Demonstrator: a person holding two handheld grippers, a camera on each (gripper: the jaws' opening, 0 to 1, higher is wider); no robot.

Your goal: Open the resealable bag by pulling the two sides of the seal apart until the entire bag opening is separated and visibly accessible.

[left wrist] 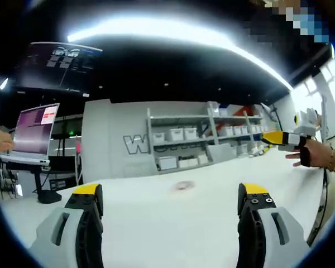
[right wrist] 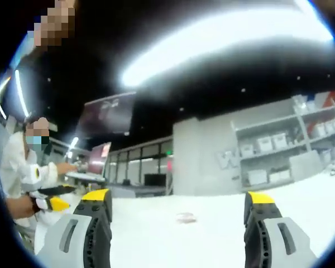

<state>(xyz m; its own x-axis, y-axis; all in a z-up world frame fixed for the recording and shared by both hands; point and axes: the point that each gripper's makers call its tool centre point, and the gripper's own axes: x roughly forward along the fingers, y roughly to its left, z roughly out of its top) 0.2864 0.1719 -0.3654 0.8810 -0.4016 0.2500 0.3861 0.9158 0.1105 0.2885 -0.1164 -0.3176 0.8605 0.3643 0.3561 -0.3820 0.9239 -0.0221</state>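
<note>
Both jaws of the left hand-held gripper [left wrist: 170,209] stand wide apart with nothing between them, and the right hand-held gripper [right wrist: 178,215] is likewise spread and empty. Each hangs above the white surface [left wrist: 156,223], aimed at the resealable bag [left wrist: 183,185], a small flat pale shape lying well ahead, roughly centred between the jaws in both views [right wrist: 185,218]. The likely trouble: the bag lies flat and thin, so jaws closing on it may pinch both sides of the seal together, or slide it across the surface.
</note>
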